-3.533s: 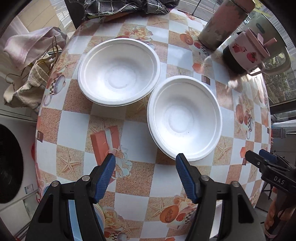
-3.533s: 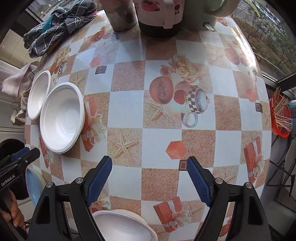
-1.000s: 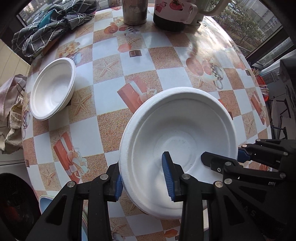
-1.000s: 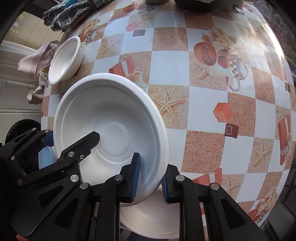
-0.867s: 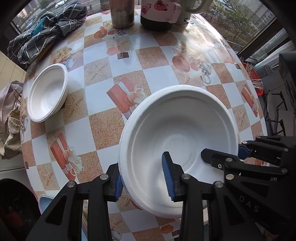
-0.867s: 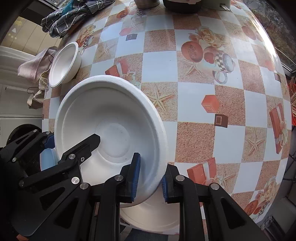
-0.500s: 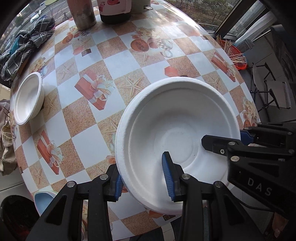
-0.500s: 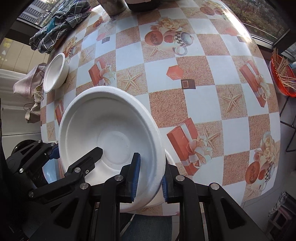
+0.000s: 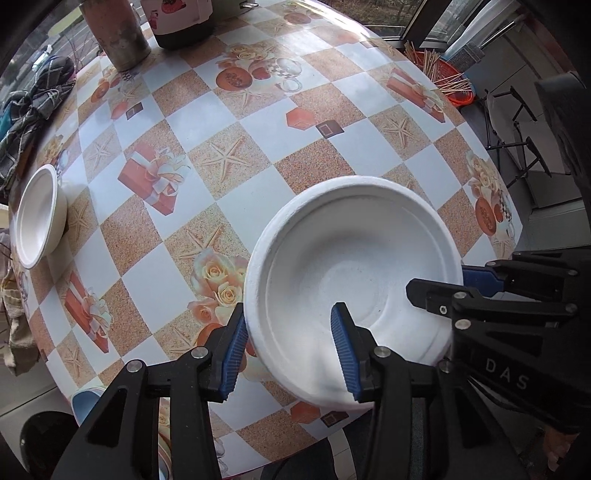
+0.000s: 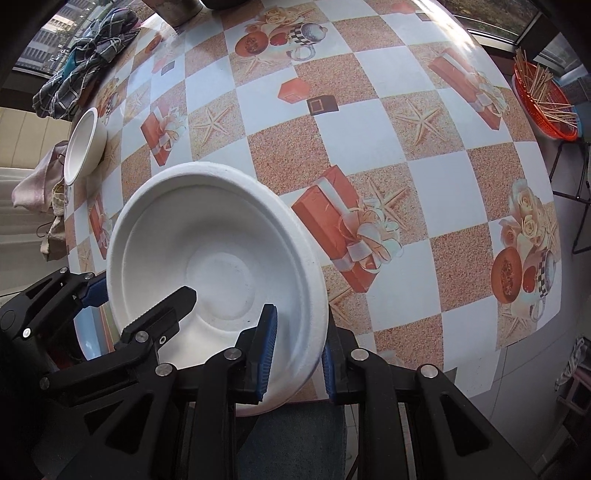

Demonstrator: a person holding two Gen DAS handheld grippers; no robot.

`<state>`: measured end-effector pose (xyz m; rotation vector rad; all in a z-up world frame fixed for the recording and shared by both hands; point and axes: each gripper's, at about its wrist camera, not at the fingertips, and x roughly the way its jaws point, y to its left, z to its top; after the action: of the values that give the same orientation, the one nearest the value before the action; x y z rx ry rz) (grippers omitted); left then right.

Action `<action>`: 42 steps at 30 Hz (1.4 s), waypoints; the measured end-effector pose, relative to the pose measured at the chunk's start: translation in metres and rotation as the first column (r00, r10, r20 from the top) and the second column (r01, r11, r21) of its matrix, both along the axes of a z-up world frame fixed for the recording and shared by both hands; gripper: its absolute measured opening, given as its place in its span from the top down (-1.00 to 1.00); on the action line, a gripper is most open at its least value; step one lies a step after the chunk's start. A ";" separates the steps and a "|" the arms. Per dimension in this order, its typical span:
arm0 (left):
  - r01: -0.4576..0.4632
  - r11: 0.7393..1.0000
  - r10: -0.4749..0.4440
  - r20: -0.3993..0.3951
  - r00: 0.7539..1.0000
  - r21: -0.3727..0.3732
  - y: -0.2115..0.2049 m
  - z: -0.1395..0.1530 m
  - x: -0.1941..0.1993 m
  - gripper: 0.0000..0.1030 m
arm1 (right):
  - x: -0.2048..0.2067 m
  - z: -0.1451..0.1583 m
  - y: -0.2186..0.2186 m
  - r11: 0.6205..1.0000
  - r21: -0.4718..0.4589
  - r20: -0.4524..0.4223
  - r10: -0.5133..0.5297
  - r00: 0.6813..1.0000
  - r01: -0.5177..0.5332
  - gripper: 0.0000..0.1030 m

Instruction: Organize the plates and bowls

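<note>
A white foam bowl [image 9: 354,273] hangs above the near edge of the checked table, held by both grippers. My left gripper [image 9: 288,350] is shut on its left rim. My right gripper [image 10: 295,350] is shut on its right rim; the bowl also shows in the right wrist view [image 10: 218,266]. A second white bowl [image 9: 37,218] sits at the table's far left edge, also in the right wrist view [image 10: 83,147]. A light blue dish [image 9: 83,400] peeks out below the left gripper.
A metal cup [image 9: 118,33] and a patterned jar [image 9: 181,22] stand at the table's far side. A checked cloth [image 10: 85,59] lies at the far left. An orange basket of sticks [image 10: 543,99] stands off the table to the right.
Both grippers have carried the bowl back and to the right, toward the table's near edge. The second bowl now lies farther away on the left.
</note>
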<state>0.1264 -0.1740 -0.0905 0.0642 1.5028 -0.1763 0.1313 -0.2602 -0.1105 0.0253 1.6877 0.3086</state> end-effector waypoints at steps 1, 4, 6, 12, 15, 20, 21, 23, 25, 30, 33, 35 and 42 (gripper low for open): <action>-0.009 1.000 0.009 0.007 1.000 0.002 0.004 0.002 0.000 -0.13 | 0.000 -0.001 -0.003 1.000 -0.004 -0.002 -0.013 1.000 0.013 0.54; -0.043 0.999 0.043 0.012 0.999 -0.020 0.021 0.007 -0.001 -0.24 | 0.002 0.000 -0.017 0.998 -0.031 0.010 -0.057 0.998 0.057 -0.50; -0.062 0.998 0.063 0.018 0.998 -0.032 0.034 0.010 -0.005 -0.34 | 0.003 0.004 -0.026 0.996 -0.030 0.030 -0.087 0.996 0.088 -0.63; -0.161 0.987 0.160 -0.018 0.987 -0.022 0.076 0.003 -0.024 -0.39 | 0.000 0.003 -0.043 0.985 -0.051 0.016 -0.166 0.986 0.167 -0.63; -0.224 0.974 0.223 -0.039 0.974 -0.019 0.093 -0.002 -0.031 -0.39 | -0.001 0.004 -0.035 0.988 -0.047 0.017 -0.150 0.989 0.150 -0.63; -0.282 0.959 0.281 -0.016 0.959 -0.019 0.110 0.005 -0.032 -0.39 | 0.001 0.008 -0.006 0.995 -0.026 0.029 -0.097 0.995 0.098 -0.63; -0.288 0.957 0.288 -0.007 0.958 -0.021 0.113 0.008 -0.031 -0.39 | 0.003 0.011 0.001 0.996 -0.020 0.033 -0.083 0.996 0.084 -0.63; -0.304 0.952 0.304 0.009 0.953 -0.026 0.120 0.014 -0.028 -0.39 | 0.008 0.016 0.015 0.998 -0.011 0.046 -0.054 0.998 0.054 -0.63; -0.324 0.945 0.325 0.025 0.945 -0.032 0.127 0.020 -0.026 -0.39 | 0.014 0.022 0.029 1.000 0.001 0.057 -0.024 0.998 0.024 -0.63; -0.394 0.918 0.396 0.068 0.916 -0.046 0.157 0.036 -0.017 -0.39 | 0.030 0.034 0.069 0.998 0.030 0.082 0.049 0.995 -0.052 -0.63; -0.431 0.902 0.432 0.086 0.898 -0.033 0.179 0.039 -0.010 -0.39 | 0.039 0.037 0.097 0.995 0.047 0.083 0.088 0.993 -0.092 -0.63; -0.461 0.887 0.461 0.098 0.882 -0.029 0.196 0.042 -0.006 -0.39 | 0.045 0.039 0.117 0.991 0.056 0.083 0.117 0.990 -0.122 -0.63; -0.571 0.821 0.566 0.146 0.811 -0.005 0.262 0.047 0.018 -0.40 | 0.073 0.039 0.189 0.973 0.076 0.087 0.211 0.974 -0.217 -0.63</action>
<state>0.1448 0.0879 -0.0438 -0.3397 1.3214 0.3402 0.2040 -0.0708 -0.0712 -0.1055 1.6001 0.5372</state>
